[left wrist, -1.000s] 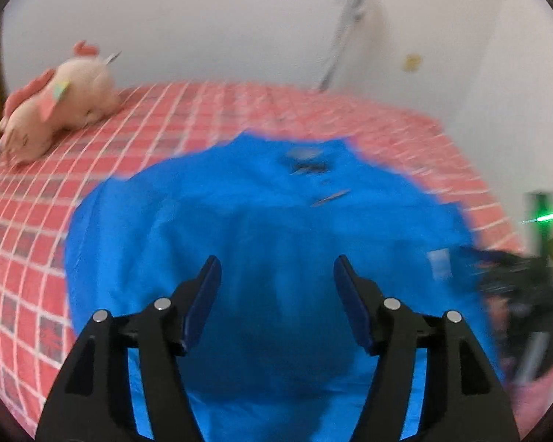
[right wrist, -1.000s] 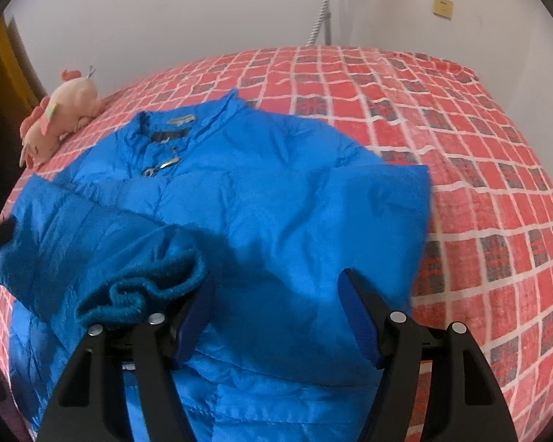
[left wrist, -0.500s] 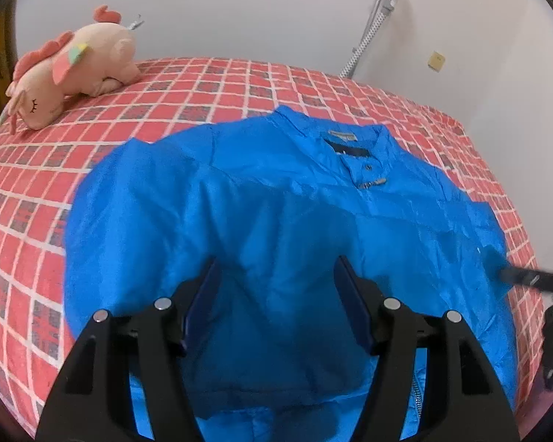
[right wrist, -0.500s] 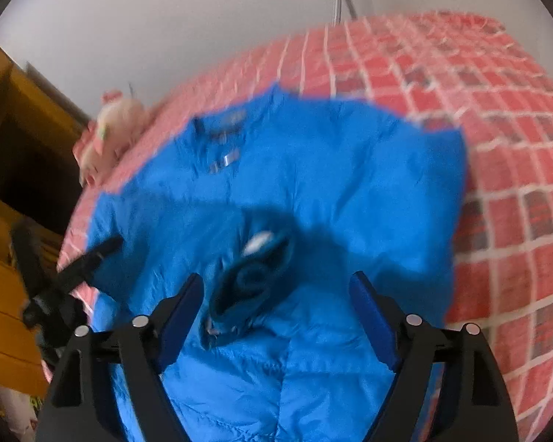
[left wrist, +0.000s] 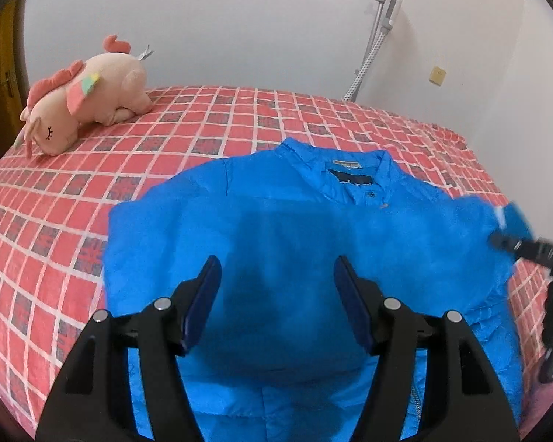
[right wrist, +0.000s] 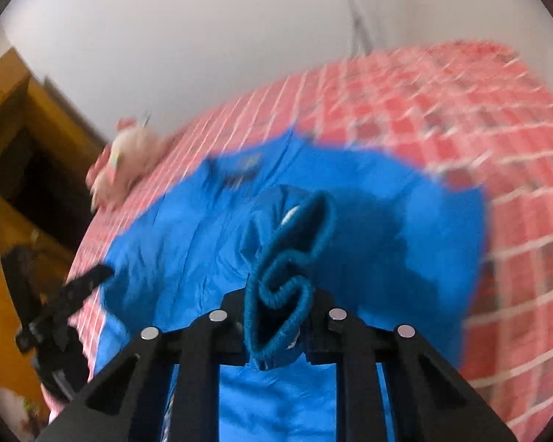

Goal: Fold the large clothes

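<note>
Left wrist view: the left gripper (left wrist: 276, 287) sits at the bottom centre of the frame, jaws spread wide with nothing between them, over the chest of the blue jacket (left wrist: 276, 228). The jacket lies flat on the red checked bed (left wrist: 166, 140), its collar (left wrist: 350, 169) toward the upper right of the frame and its hem running out under the bottom edge, so its long axis runs roughly up and down the frame. At the right edge the right gripper (left wrist: 527, 248) shows as a dark, blurred bar with blue cloth at its tip. A pink plush toy (left wrist: 84, 118) lies in the upper left, well apart from the jacket, and a grey hose stand (left wrist: 383, 18) leans on the wall at upper right.

Right wrist view: this frame is blurred. The right gripper (right wrist: 276, 316) at bottom centre has its jaws pressed onto the ribbed cuff (right wrist: 287, 276) of a sleeve, which bunches up above the fingers in mid-frame. The jacket body spreads behind and to both sides of it, collar toward the upper left. The left gripper shows dark at the left edge, near the jacket's edge. In my judgement the right hand alone is placed to lay the sleeve across the chest; nothing stands in its way but the free left gripper over that same chest.
</note>
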A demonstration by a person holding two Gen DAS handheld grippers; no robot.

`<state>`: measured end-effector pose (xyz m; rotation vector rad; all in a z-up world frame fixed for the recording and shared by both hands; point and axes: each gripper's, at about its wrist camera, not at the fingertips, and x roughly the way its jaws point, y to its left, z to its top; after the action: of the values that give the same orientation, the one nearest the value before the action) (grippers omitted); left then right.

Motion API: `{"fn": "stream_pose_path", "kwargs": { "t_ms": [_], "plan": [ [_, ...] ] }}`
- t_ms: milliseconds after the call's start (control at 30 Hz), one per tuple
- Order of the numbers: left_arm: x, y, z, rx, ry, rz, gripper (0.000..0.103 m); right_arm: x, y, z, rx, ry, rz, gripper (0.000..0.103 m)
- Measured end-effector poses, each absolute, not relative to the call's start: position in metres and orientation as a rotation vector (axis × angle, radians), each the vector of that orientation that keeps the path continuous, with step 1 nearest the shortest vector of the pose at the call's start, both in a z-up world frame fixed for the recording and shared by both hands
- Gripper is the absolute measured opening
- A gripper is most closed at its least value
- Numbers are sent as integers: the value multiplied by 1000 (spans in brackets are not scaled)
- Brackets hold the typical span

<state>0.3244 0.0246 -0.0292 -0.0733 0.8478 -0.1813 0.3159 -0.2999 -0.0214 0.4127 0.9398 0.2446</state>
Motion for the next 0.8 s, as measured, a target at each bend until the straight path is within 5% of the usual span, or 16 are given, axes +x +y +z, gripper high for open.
{"fn": "stream_pose_path", "kwargs": {
  "t_ms": [467,633,800],
  "plan": [
    [347,24,-74,7,925,-140,63,327,-318,-71,408,1034,173,22],
    [340,23,-66,1,908,-115,63,315,-323,-45,382,981,126,36],
    [321,8,-46,-37,880,-145,63,288,-314,-2,302,886,70,40]
  ]
}}
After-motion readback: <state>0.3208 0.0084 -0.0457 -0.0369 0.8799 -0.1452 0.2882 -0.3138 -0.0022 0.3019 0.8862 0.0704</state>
